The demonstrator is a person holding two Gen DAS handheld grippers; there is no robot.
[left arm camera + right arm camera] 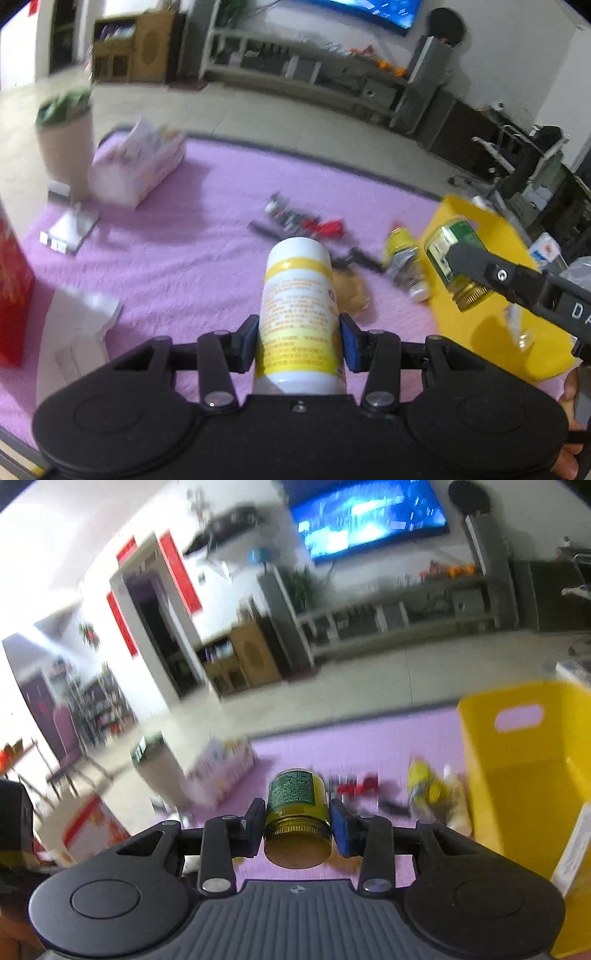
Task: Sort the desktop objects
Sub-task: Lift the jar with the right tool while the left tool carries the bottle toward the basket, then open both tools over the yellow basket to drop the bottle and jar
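While the left gripper (300,341) clamps a white-and-yellow bottle (299,314) at 6 o'clock above the purple mat (207,229), the right gripper (297,825) clamps a green gold-capped jar (297,812), cap toward the camera. Beyond, at 3 o'clock, stands the yellow bin (517,775); loose small items (306,221) lie at 12 o'clock.

Print on the white-and-yellow bottle (299,314) between the left gripper's (299,341) pads is too blurred to read; its lower end hides behind the gripper body; ahead, small dark and red items (303,221) smear together; the yellow bin (524,775), right of the right gripper (297,825), is cut by the frame edge.
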